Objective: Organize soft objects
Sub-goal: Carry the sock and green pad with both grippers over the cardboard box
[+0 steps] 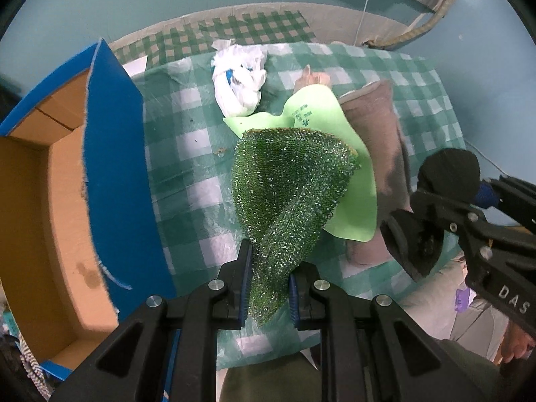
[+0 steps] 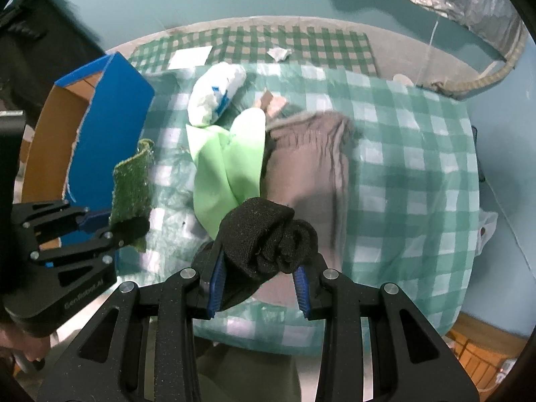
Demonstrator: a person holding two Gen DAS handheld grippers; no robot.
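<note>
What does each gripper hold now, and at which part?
The left gripper pinches the green scouring pad at one narrow end. The right gripper clamps the rolled black sock at its near end.

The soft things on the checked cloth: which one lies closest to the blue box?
The white plastic bag. It lies at the far side of the cloth, just beside the blue box. The light green cloth and the grey cloth lie farther right.

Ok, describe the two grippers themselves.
Both are matte black with angular cut-out linkages, silver round pivot screws and ribbed blue pads. The left gripper carries white "GenRobot.AI" lettering on its side; the right gripper shows white letters "DAS". No cables visible.
</note>
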